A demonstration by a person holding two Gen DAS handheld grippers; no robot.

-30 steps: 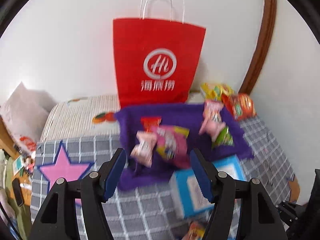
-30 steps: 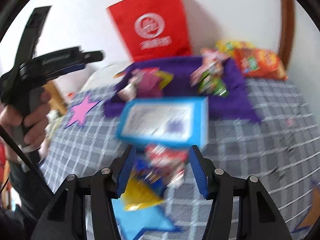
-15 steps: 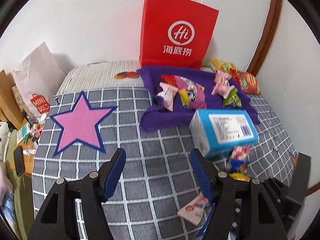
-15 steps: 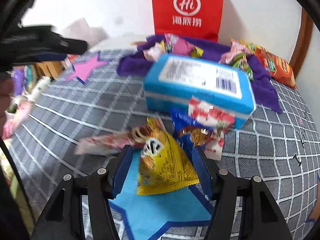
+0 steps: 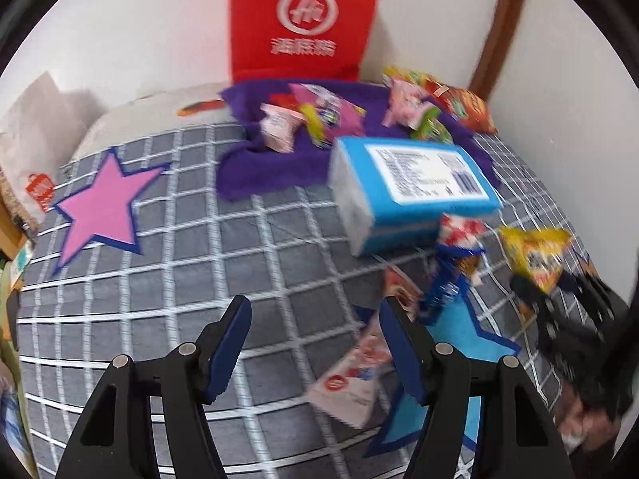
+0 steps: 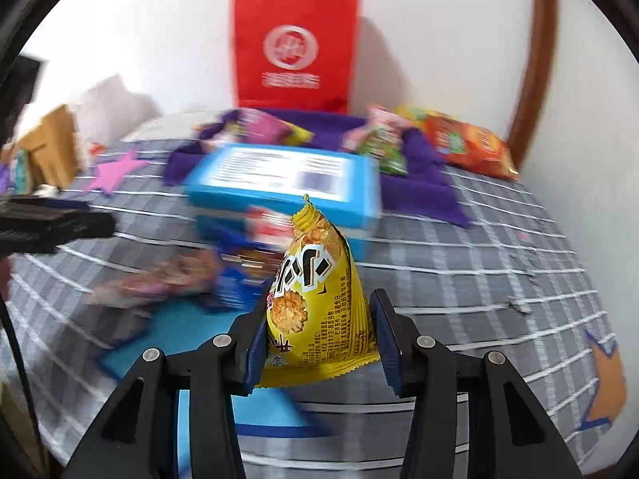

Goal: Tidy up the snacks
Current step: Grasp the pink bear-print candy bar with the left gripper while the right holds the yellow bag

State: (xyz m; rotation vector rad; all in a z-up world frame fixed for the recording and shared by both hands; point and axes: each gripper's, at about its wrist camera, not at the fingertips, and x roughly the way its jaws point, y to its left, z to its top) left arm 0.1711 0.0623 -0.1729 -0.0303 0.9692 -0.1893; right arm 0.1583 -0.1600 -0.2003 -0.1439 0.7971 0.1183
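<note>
Biggest thing here is the bed, covered in a grey checked blanket [image 5: 167, 279] with a pink star [image 5: 102, 209] on the far left and a blue star [image 6: 191, 323] on the near side. At the far end a red paper bag [image 6: 293, 48] stands upright against the white wall. In front of it lies a purple cloth [image 5: 255, 167] with a handful of small snacks on it: pink packets, a magenta one and a green one [image 6: 383, 145]. An orange chip bag [image 6: 467, 143] lies off the cloth's far right edge, by the wooden trim.

Just nearer than the cloth sits a blue box [image 5: 411, 187] with a white label facing up. Against its near side there's a little heap of loose packets: a red-and-white one [image 5: 459, 231], a dark blue one [image 5: 443, 283], and a flat white-and-red sachet [image 5: 355, 375] closest to me.

My right gripper [image 6: 317, 339] has the yellow snack packet [image 6: 315, 299] sitting right between its blue pads, pointed end up and away from me, bottom seam down near the pad roots. The jaws are closing in on it, and both pads already look pressed against its sides. It appears lifted off the blanket.

My left gripper [image 5: 315, 343] hangs about half open over bare blanket with nothing between the pads; the white sachet lies just past its right finger [image 5: 399, 343]. Motion blur smears most of the print.
</note>
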